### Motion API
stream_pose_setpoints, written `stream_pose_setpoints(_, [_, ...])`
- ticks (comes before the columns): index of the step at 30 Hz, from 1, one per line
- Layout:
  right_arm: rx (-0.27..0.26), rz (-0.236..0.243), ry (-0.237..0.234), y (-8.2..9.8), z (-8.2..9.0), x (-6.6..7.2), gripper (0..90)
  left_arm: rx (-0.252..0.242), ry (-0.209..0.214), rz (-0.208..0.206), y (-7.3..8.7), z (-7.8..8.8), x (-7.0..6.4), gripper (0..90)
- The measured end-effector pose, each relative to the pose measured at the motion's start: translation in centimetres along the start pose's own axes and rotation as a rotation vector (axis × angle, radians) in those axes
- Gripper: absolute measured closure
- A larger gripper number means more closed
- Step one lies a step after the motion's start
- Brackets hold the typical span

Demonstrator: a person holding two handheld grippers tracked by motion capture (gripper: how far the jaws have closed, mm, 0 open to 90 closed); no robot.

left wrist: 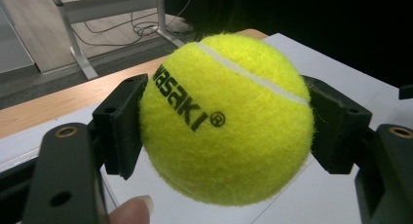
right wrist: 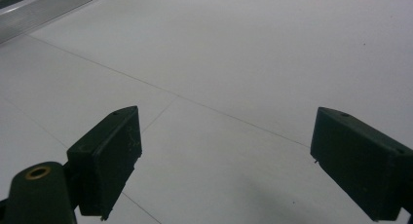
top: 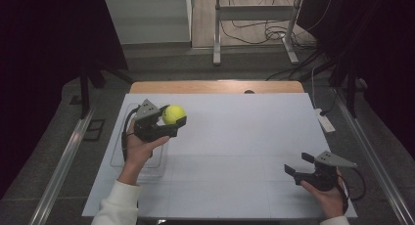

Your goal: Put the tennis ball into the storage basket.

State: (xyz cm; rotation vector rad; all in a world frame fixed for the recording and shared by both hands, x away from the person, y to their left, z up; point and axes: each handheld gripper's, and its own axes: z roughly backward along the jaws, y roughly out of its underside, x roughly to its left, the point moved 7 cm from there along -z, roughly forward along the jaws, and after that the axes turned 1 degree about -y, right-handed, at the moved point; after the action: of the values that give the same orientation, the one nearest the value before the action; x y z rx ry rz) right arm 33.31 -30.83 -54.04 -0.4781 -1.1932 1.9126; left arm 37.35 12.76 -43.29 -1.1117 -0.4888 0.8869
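Both jaws of the left gripper (top: 169, 121) press against opposite sides of a yellow tennis ball (top: 173, 114), so the ball sits clamped between the black pads and is carried clear of the white table top (top: 235, 137). Seen from the high view, the ball lies toward ten o'clock of the table's centre, near the far left part of the white surface, and the left hand (top: 139, 149) supports the gripper from below at six o'clock of the ball. A clear shallow tray (top: 117, 156) rests on the table under that hand. Within the left gripper view, the tennis ball (left wrist: 226, 119) fills the gap between the two pads, one at nine o'clock and one at three o'clock of it; black lettering and a white seam cross its felt, and a fingertip (left wrist: 131, 212) shows at the lower edge, about seven o'clock of the ball.

Jaws of the right gripper (top: 298, 164) stand wide apart with nothing between them. It is held in the right hand (top: 328, 193) near the table's near right corner, about four o'clock of the centre and well apart from the ball. Along the right gripper view, the right gripper's two pads (right wrist: 104, 158) frame bare white table surface (right wrist: 243, 63) crossed by thin lines
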Motion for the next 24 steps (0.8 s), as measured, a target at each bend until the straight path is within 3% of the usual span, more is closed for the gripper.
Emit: stream_pose_setpoints(24, [0.005,0.004,-0.004,0.0,-0.1,0.0,11.6,-0.003,-0.054,0.023,0.1,0.3,1.8,26.5])
